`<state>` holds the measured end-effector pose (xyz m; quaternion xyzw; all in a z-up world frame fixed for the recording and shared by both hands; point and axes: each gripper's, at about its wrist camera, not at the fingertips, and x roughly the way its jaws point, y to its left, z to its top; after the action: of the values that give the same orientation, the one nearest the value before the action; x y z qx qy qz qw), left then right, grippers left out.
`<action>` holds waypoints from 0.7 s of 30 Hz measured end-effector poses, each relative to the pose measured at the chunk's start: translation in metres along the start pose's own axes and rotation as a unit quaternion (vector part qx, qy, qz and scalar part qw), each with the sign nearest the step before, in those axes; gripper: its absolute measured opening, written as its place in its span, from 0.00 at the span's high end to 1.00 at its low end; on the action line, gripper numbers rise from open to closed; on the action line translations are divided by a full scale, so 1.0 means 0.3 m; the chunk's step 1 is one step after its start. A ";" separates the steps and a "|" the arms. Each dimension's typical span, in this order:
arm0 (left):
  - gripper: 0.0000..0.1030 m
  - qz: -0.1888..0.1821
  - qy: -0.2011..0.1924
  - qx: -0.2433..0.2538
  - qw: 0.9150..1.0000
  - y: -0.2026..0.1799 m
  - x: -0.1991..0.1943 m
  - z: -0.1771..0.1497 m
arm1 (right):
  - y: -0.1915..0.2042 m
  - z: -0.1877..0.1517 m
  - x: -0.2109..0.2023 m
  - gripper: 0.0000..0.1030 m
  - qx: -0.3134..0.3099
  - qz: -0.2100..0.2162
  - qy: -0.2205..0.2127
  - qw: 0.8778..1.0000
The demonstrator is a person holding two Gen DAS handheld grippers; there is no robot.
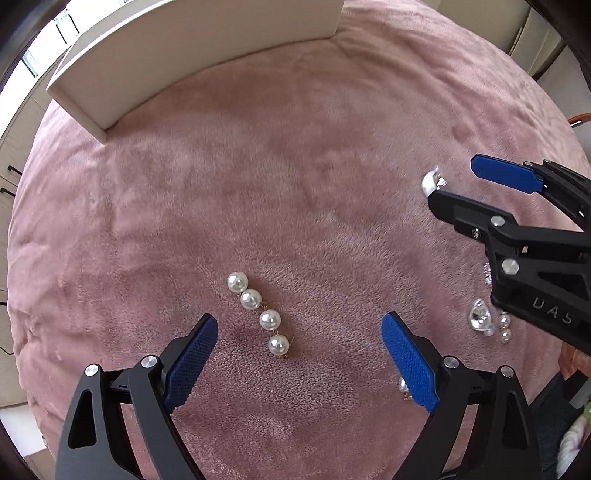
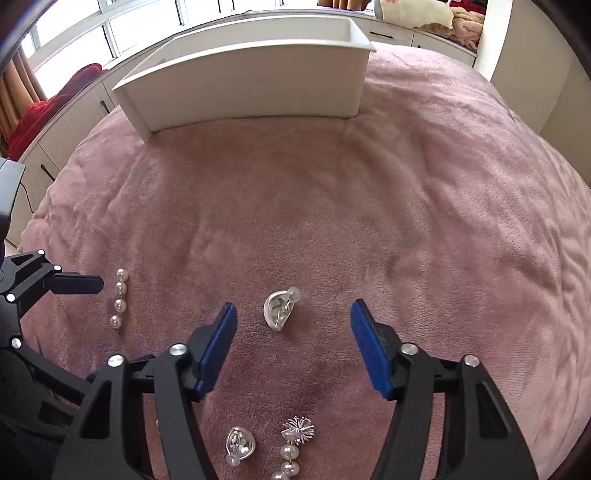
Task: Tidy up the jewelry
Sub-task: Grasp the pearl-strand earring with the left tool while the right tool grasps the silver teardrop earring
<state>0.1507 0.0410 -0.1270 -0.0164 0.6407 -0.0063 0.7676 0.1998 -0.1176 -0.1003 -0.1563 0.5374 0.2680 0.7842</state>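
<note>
In front of the white box [image 1: 177, 62], in the left wrist view, I see my left tongs [image 1: 299, 354] spread wide over the pink blanket [image 1: 295, 166], the four-pearl strand [image 1: 257, 312] lying between the pads, untouched. My right tongs [image 1: 452, 181] sit further right of it.

In the right wrist view, below the white box [image 2: 251, 85], my right tongs [image 2: 293, 350] stand apart around the silver earring [image 2: 279, 308], gripping nothing. A second silver earring [image 2: 240, 443] and starburst pearl earring [image 2: 295, 439] lie nearer the camera.

Bright daylight pours in from the windows [image 2: 110, 26] up top – they're blown out white. Shadows stay soft, focus looks sharp, and heavy fisheye warping bends the edges into dark corners.
</note>
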 end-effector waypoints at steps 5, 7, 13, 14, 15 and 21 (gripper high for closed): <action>0.18 0.004 -0.002 0.001 1.000 0.004 0.032 -0.010 | -0.002 -0.013 0.035 0.61 0.006 0.009 0.013 1.000; 0.26 0.008 -0.008 0.002 1.000 0.007 0.032 -0.009 | -0.011 -0.016 0.039 0.67 0.011 0.016 0.012 1.000; 0.45 0.003 -0.017 -0.006 1.000 0.058 0.032 -0.034 | -0.027 -0.020 0.036 0.84 0.019 0.031 0.011 0.999; 0.48 0.001 -0.017 -0.008 1.000 0.066 0.029 -0.035 | -0.025 -0.019 0.036 0.86 0.019 0.032 0.010 0.999; 0.53 -0.001 -0.018 -0.010 1.000 0.076 0.026 -0.038 | -0.025 -0.019 0.033 0.86 0.019 0.033 0.009 0.999; 0.84 -0.035 -0.020 -0.037 0.999 0.200 -0.005 -0.047 | -0.020 -0.009 0.010 0.90 0.024 0.049 0.000 0.998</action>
<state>0.1358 0.1007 -0.1301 -0.0673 0.6241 -0.0096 0.7784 0.2021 -0.1232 -0.1042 -0.1110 0.5507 0.2937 0.7734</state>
